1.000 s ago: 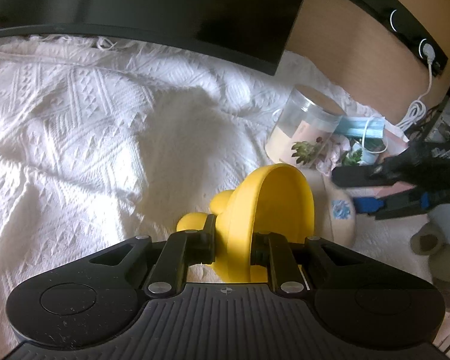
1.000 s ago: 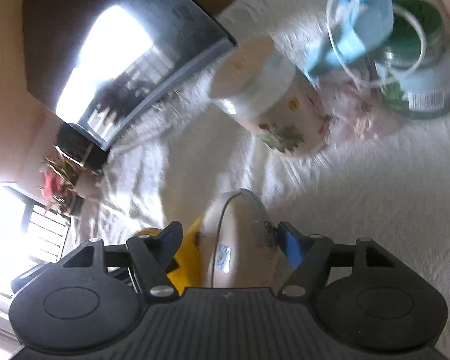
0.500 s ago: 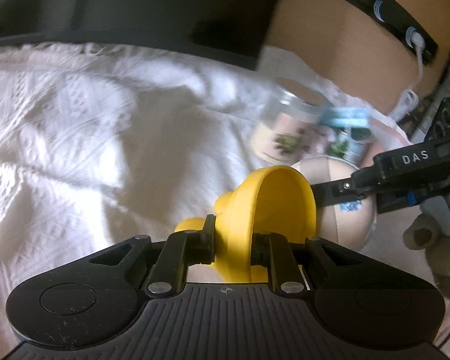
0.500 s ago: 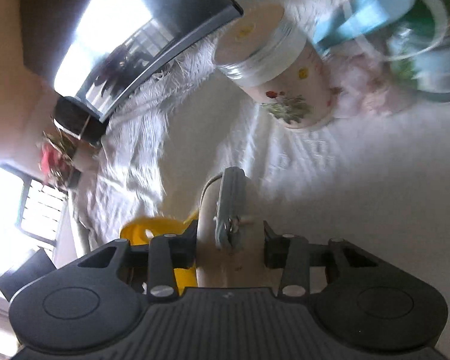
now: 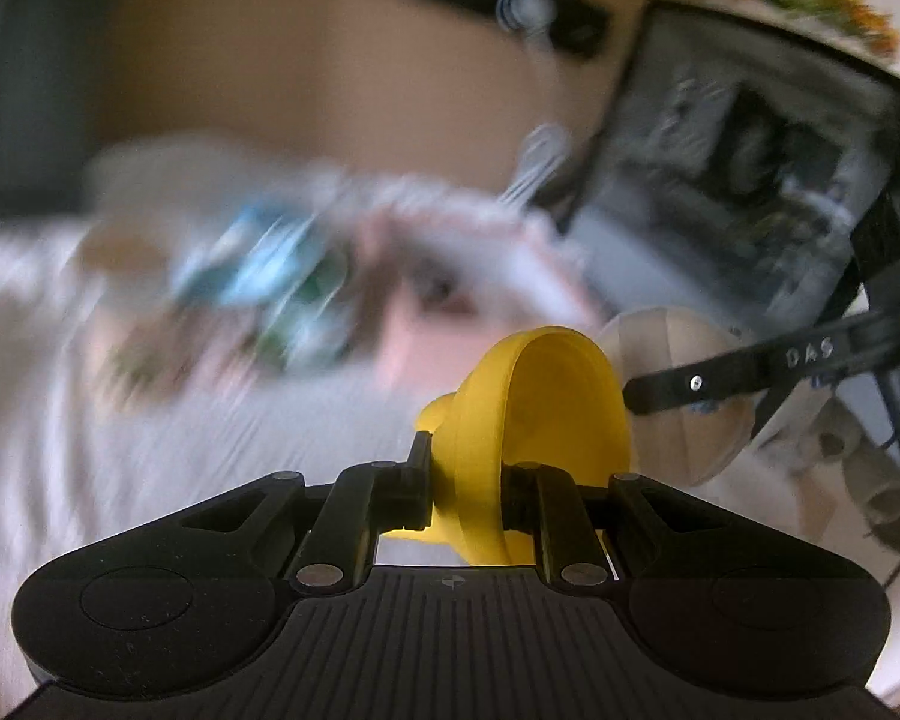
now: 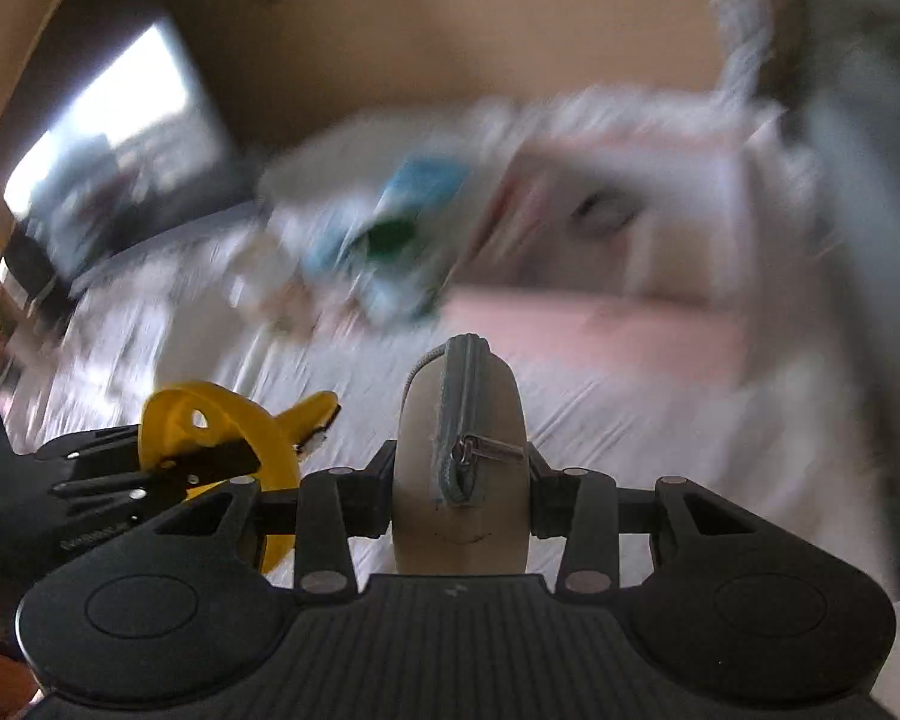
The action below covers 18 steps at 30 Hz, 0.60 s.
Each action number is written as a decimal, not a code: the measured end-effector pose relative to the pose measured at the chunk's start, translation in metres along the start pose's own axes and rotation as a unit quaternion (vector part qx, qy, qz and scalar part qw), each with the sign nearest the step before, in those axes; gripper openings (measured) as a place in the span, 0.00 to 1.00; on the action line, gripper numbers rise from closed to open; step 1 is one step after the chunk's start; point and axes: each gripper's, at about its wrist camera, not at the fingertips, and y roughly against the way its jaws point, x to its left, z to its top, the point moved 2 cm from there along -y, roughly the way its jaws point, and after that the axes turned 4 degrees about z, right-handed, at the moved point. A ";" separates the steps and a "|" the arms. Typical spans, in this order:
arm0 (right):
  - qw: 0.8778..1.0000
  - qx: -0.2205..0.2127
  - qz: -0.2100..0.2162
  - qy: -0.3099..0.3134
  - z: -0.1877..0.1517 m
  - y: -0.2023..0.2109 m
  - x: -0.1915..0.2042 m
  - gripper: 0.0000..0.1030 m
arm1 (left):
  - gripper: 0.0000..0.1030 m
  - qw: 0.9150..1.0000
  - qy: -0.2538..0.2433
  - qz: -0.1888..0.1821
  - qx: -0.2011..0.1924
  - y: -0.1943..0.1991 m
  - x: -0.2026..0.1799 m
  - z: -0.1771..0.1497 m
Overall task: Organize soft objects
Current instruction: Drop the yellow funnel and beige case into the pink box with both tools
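Note:
My left gripper [image 5: 467, 492] is shut on a yellow soft toy [image 5: 534, 420] with a cupped round body, held above the white bedspread [image 5: 210, 456]. My right gripper [image 6: 459, 492] is shut on a beige zip pouch [image 6: 459, 438] with a grey-blue zipper facing the camera. The pouch [image 5: 678, 420] and the right gripper's finger [image 5: 750, 366] also show in the left wrist view, just right of the yellow toy. The yellow toy [image 6: 210, 420] and the left gripper show at the left of the right wrist view. Both objects are lifted side by side.
The background is motion-blurred. A pink open box [image 6: 618, 300] lies ahead on the bedspread. Jars and a blue face mask [image 5: 270, 276] sit to its left. A dark monitor [image 5: 750, 180] stands at the right, a wooden headboard [image 5: 330, 78] behind.
Both grippers have swung to the right while holding their objects; the jars moved left in view and the pink box came into sight. The right gripper, open a second ago, closed on the pouch.

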 end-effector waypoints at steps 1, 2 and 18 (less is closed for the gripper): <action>1.000 -0.022 -0.007 0.000 0.009 0.012 -0.006 0.39 | 0.16 1.000 -0.014 -0.003 -0.014 -0.005 -0.010 0.017; 0.999 -0.044 -0.013 0.001 0.018 0.023 -0.010 0.39 | 0.16 0.999 -0.027 -0.006 -0.027 -0.010 -0.019 0.032; 0.985 -0.160 0.025 -0.054 0.142 0.002 -0.076 0.56 | 0.18 0.990 -0.057 -0.045 -0.121 -0.071 -0.069 0.229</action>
